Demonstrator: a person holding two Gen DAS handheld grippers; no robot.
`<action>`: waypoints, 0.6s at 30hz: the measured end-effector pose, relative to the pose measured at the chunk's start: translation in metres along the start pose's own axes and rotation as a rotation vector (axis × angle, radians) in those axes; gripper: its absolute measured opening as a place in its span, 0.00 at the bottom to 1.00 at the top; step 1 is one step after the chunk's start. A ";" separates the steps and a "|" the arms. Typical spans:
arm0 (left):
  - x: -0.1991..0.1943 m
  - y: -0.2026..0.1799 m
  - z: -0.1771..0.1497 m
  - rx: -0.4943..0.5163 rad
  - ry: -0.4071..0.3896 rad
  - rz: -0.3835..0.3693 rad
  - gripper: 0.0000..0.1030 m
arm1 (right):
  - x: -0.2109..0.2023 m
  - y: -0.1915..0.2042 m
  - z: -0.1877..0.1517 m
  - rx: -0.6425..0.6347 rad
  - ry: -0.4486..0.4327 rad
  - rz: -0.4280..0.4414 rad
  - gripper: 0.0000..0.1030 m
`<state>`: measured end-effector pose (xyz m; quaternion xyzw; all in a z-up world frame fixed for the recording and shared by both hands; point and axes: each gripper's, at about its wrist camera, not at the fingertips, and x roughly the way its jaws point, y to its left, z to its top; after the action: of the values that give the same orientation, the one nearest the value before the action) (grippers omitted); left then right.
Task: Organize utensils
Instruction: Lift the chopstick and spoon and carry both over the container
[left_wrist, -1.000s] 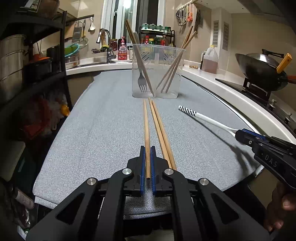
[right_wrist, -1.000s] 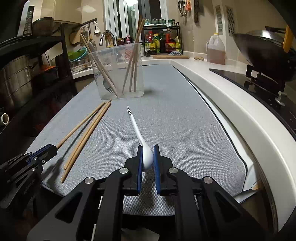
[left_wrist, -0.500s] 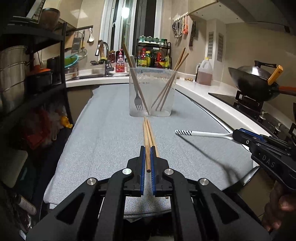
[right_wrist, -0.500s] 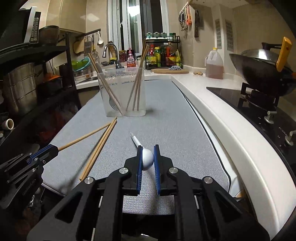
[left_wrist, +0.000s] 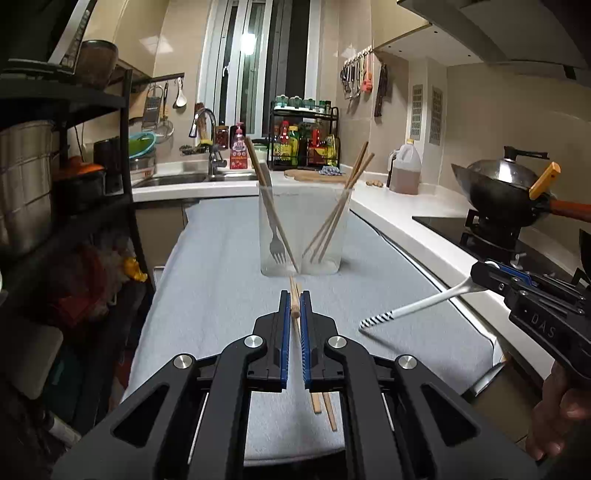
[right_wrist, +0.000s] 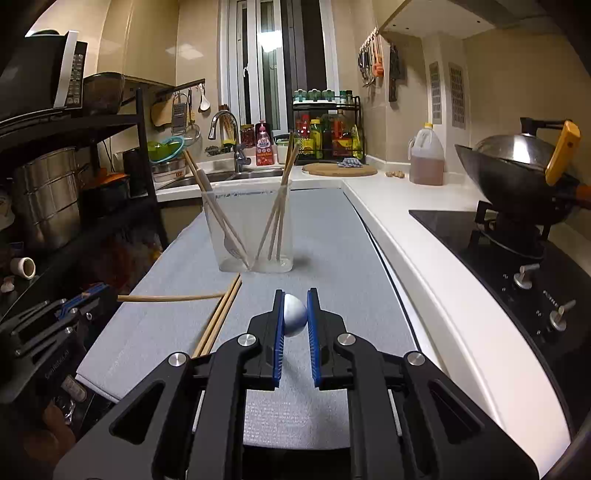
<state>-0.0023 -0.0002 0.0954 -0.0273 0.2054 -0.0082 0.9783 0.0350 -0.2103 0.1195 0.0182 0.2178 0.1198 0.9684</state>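
Observation:
A clear plastic cup (left_wrist: 303, 229) stands on the grey mat (left_wrist: 221, 295) and holds a fork and several chopsticks. My left gripper (left_wrist: 295, 299) is shut on one wooden chopstick (left_wrist: 294, 304), lifted off the mat and aimed at the cup. Two more chopsticks (left_wrist: 324, 406) lie on the mat beneath it. Off to the right, my right gripper (left_wrist: 480, 272) holds a white spoon (left_wrist: 417, 304) with a striped handle in the air. In the right wrist view my right gripper (right_wrist: 296, 299) is shut on the spoon's bowl (right_wrist: 294, 314); my left gripper (right_wrist: 92, 292) carries the chopstick (right_wrist: 173, 297).
A black shelf rack (left_wrist: 92, 206) with steel pots borders the mat's left side. To the right are a white counter (right_wrist: 424, 251), a hob and a wok (right_wrist: 517, 170). A sink (left_wrist: 177, 179), a spice rack and an oil jug (left_wrist: 404, 170) lie behind the cup.
Both grippers have risen. The chopstick and the spoon have come up off the mat with them, and the two other chopsticks stayed on the mat.

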 end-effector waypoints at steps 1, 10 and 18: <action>0.000 0.002 0.008 0.002 -0.005 -0.003 0.05 | -0.001 -0.001 0.005 -0.001 -0.006 0.001 0.12; 0.016 0.024 0.075 -0.006 0.001 -0.045 0.05 | 0.003 -0.002 0.063 -0.048 -0.022 0.018 0.12; 0.040 0.035 0.110 -0.019 0.051 -0.069 0.05 | 0.030 0.006 0.089 -0.089 0.026 0.035 0.12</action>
<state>0.0787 0.0393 0.1779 -0.0433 0.2291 -0.0407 0.9716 0.0980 -0.1954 0.1875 -0.0224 0.2247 0.1466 0.9631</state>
